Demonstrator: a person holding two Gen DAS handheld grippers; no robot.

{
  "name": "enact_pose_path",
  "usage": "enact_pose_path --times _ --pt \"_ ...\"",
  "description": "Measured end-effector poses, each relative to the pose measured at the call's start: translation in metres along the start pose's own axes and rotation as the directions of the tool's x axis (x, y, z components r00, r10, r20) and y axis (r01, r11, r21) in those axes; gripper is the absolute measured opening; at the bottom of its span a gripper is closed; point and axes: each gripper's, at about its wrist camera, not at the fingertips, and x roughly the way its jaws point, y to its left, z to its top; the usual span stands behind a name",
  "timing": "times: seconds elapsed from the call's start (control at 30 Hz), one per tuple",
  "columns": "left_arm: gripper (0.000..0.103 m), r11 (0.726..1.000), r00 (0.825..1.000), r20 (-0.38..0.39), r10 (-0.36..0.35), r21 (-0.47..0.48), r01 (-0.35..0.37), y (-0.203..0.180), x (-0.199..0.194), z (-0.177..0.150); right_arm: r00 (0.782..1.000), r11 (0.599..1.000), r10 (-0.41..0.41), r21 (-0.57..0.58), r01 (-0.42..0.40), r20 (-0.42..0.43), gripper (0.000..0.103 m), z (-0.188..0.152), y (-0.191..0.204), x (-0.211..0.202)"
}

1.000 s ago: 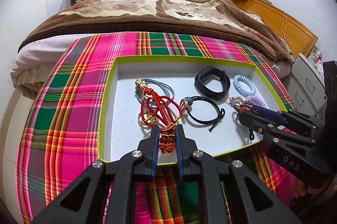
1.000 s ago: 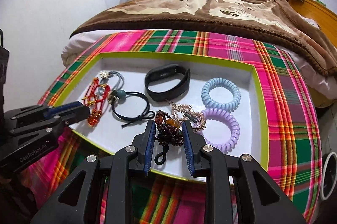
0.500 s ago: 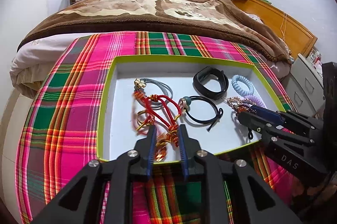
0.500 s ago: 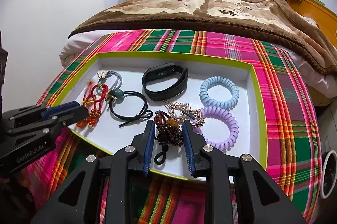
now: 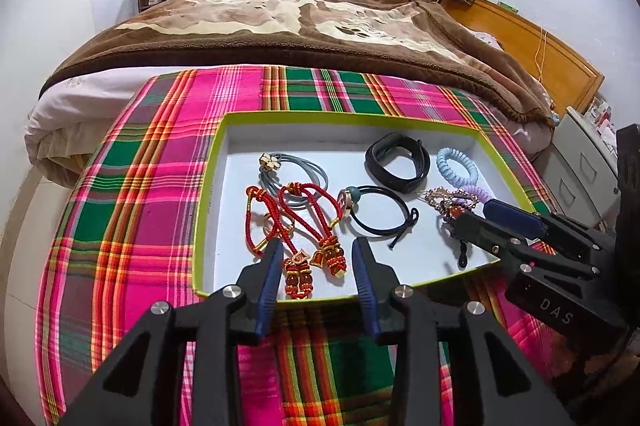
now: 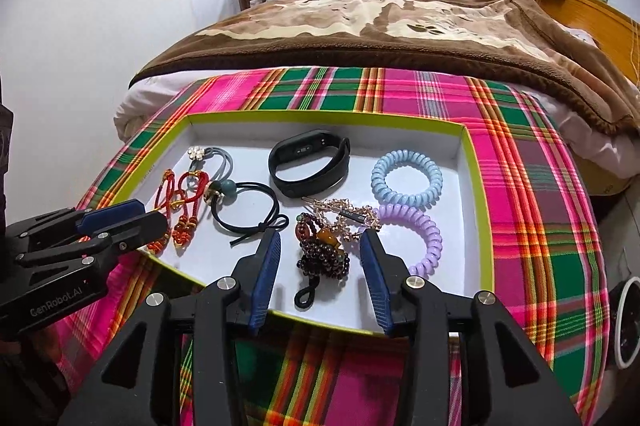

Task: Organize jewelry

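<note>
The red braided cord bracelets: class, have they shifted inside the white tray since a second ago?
Yes. The red braided cord bracelets have dropped from the left gripper, whose jaws have just been opening, and now lie spread nearer the white tray's front rim.

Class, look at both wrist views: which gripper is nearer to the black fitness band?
Right. The right gripper sits just before the black fitness band, slightly right; the left gripper is further left, by the red cords.

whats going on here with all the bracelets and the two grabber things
A person is sorting jewelry in a white tray with a handheld gripper in each hand. The left gripper has just been opening, and the red cord bracelets lie loose between its fingers. The right gripper has just been opening too, around the dark bead bracelet, which rests on the tray floor untouched by the pads.
</note>
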Motion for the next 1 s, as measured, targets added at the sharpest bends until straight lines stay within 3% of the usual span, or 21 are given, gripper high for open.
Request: enact_pose_path --times 0.27,1.0 --pt "0.049 0.999 0.997 0.055 0.045 -0.011 -0.045 -0.008 -0.027 -0.005 0.997 0.999 -0.044 0.016 0.043 0.071 0.042 -0.005 0.007 -0.033" --pt "0.051 0.994 0.973 0.202 0.111 -0.012 -0.111 -0.028 -0.101 -0.028 0.968 0.989 -0.146 0.047 0.139 0.203 0.044 -0.033 0.031 -0.113"
